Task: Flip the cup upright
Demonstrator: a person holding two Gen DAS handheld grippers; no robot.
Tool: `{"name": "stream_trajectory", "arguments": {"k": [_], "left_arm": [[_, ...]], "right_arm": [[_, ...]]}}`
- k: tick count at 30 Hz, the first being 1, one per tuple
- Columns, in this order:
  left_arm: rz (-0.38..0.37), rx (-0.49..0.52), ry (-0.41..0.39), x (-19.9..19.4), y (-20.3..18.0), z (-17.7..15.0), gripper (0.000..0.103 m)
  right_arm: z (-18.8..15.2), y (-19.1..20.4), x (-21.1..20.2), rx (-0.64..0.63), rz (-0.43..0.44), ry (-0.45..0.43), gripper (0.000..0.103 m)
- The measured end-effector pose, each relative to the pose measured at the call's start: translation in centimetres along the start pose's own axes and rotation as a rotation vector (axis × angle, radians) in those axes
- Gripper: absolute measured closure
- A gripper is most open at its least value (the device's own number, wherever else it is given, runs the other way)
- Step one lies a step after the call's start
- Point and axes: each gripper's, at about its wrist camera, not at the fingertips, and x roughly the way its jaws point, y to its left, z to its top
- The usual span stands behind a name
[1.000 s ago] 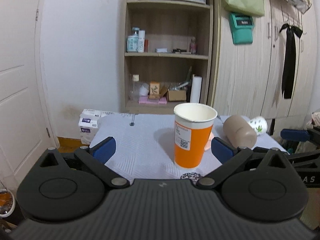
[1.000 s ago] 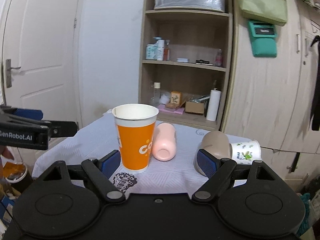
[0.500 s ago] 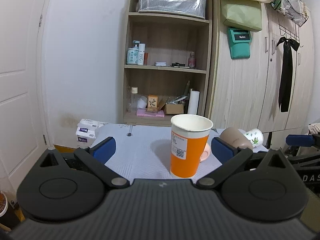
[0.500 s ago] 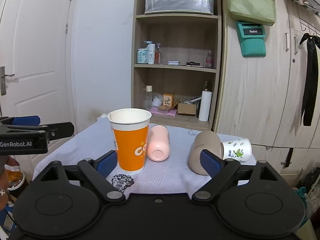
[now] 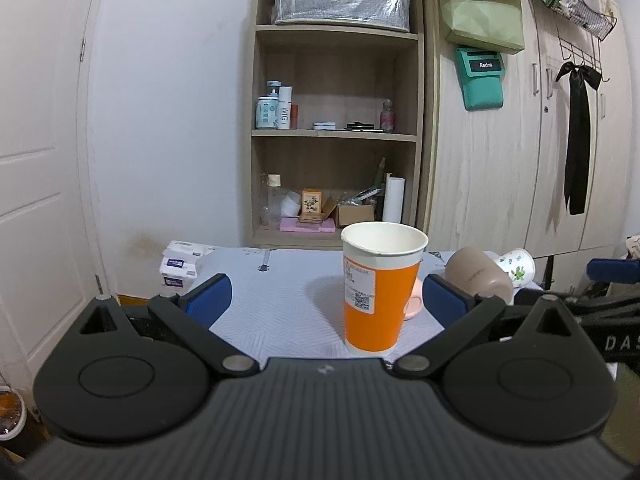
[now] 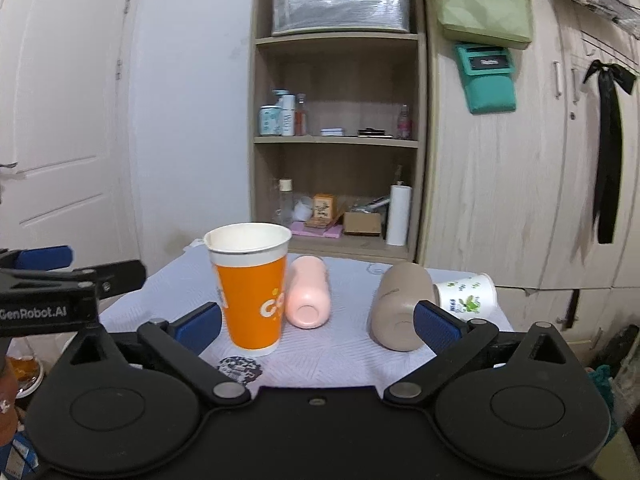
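Note:
An orange paper cup [image 5: 380, 292] [image 6: 250, 290] stands upright on the white-clothed table [image 5: 280, 304] [image 6: 340, 356]. A pink cup [image 6: 308, 298] lies on its side just right of it, mostly hidden in the left wrist view [image 5: 414, 300]. A brown cup [image 6: 400, 306] [image 5: 478, 278] and a white leaf-print cup [image 6: 466, 294] [image 5: 516, 264] also lie on their sides further right. My left gripper [image 5: 326, 300] is open and empty, short of the orange cup. My right gripper [image 6: 318, 326] is open and empty, short of the cups.
A wooden shelf unit [image 5: 336, 140] with bottles and boxes stands behind the table, a wardrobe [image 5: 520, 160] to its right, a white door [image 6: 60, 140] to the left. Tissue packs [image 5: 180, 264] lie at the table's far left. A round sticker [image 6: 239, 368] marks the cloth.
Both grippers have drawn back and up a little from the table; the cups look slightly farther and lower. The cups have not moved. Both grippers stay open.

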Motion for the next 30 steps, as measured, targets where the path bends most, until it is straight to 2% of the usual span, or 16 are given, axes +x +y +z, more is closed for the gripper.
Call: {"name": "stream_trajectory", "arguments": {"k": [11,18,30], "left_arm": [[0.011,-0.012,-0.001,0.0,0.12,-0.04,0.0],[0.101,0.056,-0.013,0.18,-0.46,-0.66,0.0],[0.097,0.062,0.009,0.43,-0.17,-0.73,0.0]], "right_arm": [[-0.05,-0.8,-0.14,0.049,-0.067,-0.01,0.0],[-0.21,-0.5,-0.35,0.038,-0.077,-0.024,0.0],[-0.35,-0.03,-0.52,0.018,-0.099,-0.031,0.0]]}}
